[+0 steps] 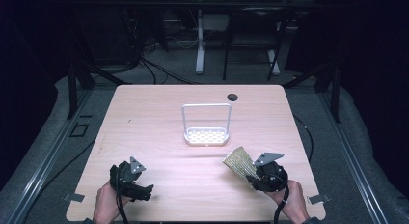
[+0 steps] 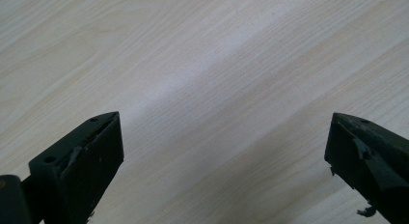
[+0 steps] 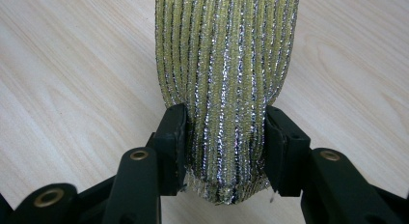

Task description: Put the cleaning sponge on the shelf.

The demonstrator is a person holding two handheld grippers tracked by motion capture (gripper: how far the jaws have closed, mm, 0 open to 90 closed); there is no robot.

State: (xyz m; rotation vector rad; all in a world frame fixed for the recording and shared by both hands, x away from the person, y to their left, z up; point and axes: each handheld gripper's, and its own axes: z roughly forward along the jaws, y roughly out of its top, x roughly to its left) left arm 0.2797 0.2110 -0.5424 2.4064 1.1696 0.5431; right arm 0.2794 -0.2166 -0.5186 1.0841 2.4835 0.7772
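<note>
A yellow-and-silver striped scouring sponge [image 3: 224, 64] is squeezed between the two black jaws of my right gripper [image 3: 225, 137]. In the high view the sponge [image 1: 238, 160] sticks up and to the left out of the right gripper [image 1: 251, 172], near the table's front right. A white sponge holder [image 1: 206, 135] with a tall wire handle stands in the middle of the table, beyond the sponge. My left gripper [image 1: 144, 190] rests at the front left, held by a hand. Its jaws stand wide apart over bare wood, and the left gripper [image 2: 224, 151] has nothing between them.
The light wooden table [image 1: 159, 113] has a dark cable hole [image 1: 232, 96] near its far edge. Beyond the table stand dark frames, cables on the floor and another desk's legs [image 1: 199, 45]. Both forearms come in from the near edge.
</note>
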